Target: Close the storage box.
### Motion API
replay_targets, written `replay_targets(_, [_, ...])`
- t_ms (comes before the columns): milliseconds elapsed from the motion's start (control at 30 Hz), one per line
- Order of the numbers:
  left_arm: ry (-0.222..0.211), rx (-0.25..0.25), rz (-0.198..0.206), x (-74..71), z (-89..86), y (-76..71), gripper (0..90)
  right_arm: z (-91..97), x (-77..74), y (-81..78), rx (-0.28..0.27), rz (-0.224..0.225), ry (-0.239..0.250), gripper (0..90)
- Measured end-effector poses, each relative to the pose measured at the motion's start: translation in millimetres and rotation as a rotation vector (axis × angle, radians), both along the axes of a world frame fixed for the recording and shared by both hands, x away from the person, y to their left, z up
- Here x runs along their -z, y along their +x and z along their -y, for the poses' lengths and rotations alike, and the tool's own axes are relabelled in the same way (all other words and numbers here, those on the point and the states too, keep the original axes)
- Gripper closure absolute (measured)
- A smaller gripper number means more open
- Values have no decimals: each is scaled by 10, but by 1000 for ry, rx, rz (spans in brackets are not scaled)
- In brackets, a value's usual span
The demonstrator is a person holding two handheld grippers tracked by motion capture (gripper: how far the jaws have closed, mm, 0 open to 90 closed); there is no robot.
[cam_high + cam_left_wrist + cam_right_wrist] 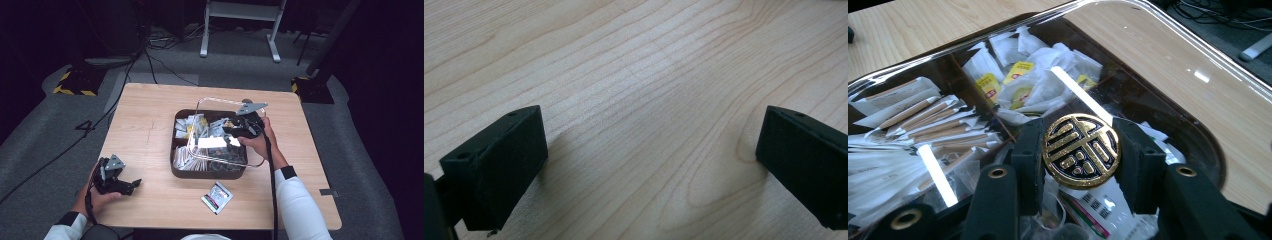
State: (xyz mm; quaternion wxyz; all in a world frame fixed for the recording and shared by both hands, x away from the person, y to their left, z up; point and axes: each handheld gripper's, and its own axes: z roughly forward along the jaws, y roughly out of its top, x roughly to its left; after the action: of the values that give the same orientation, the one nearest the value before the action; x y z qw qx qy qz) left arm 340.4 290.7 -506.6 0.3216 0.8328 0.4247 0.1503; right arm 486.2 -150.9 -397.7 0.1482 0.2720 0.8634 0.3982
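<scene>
Clear plastic lid [227,131] is being held level by its round gold knob [1081,150], gripped by the right gripper [1081,152], above the brown box [207,173], while the left gripper [649,165] is being rested wide open, empty.

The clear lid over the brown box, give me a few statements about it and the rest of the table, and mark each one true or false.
1. The right gripper is shut on the lid's gold knob. True.
2. The clear lid sits squarely closed on the brown box. False: it is shifted toward the box's right and far side, leaving the left compartments uncovered.
3. The left gripper holds a packet. False: it is open, with bare wooden table between its jaws.
4. One sachet lies on the table outside the box, on the person's side. True.
5. The box is empty. False: it holds white packets and tea bags.
</scene>
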Motion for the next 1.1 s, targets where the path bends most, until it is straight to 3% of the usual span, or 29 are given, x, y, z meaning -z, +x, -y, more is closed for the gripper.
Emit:
replay_targets(767, [1,-1,0,-1,0,-1,5,-554,302,45,-95,-62,-33,586])
replay_targets(1100, [1,-1,1,0,0,-2,5,-572,347,70,-122,-77,-32,586])
